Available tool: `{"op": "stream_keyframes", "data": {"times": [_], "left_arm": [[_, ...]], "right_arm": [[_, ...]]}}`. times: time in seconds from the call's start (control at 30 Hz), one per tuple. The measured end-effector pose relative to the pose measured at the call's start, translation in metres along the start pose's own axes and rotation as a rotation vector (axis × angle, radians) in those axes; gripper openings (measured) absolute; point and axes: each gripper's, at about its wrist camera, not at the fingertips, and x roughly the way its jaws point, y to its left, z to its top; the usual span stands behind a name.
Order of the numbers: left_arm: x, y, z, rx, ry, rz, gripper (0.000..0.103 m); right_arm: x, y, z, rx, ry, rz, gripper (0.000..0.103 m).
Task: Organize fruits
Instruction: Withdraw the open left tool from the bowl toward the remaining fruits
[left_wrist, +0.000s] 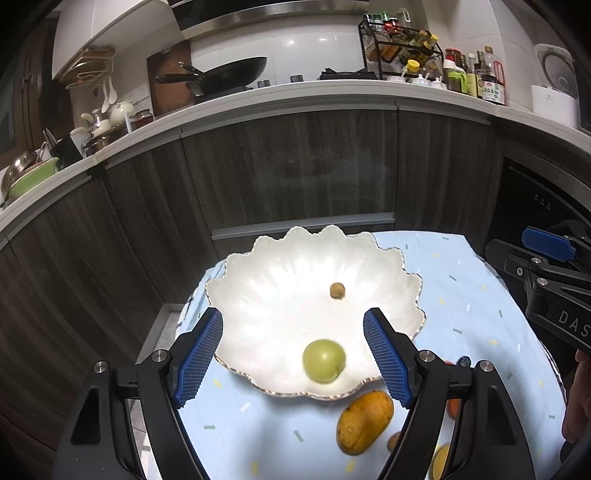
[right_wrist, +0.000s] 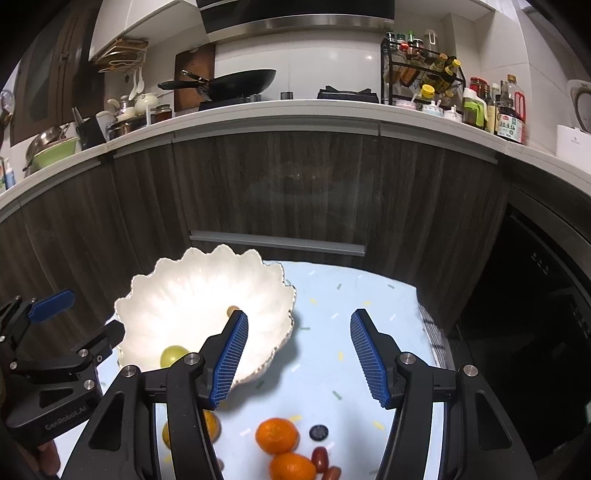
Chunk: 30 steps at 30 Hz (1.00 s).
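Currently, the white scalloped bowl (left_wrist: 280, 273) is sitting on the pale blue tablecloth (left_wrist: 476, 295), holding a green fruit (left_wrist: 324, 361) near its front rim and a small brown fruit (left_wrist: 337, 291) toward its middle. Just before the bowl, a mango (left_wrist: 364, 421) is lying; two oranges (right_wrist: 277, 435) and small dark fruits (right_wrist: 318, 432) are lying off its right. The left gripper (left_wrist: 293, 356) is hovering over the bowl, jaws wide, gripping nothing. The right gripper (right_wrist: 299, 358) is hanging right of the bowl, jaws parted and empty.

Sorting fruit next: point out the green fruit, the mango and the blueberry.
green fruit (left_wrist: 324, 360), left wrist view, middle of its skin.
mango (left_wrist: 364, 422), left wrist view, middle of its body.
blueberry (right_wrist: 318, 432), right wrist view, its top.
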Motion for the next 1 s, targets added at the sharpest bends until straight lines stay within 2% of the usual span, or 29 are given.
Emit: {"op": "stream_keyframes", "data": {"times": [0.37, 1.0], "left_arm": [[-0.006, -0.014, -0.018, 0.022, 0.005, -0.041, 0.078], [-0.007, -0.053, -0.060, 0.077, 0.051, -0.122, 0.078]], "right_arm": [[-0.007, -0.009, -0.021, 0.002, 0.036, -0.016, 0.059], [-0.006, -0.037, -0.081, 0.007, 0.155, -0.038, 0.059]]}}
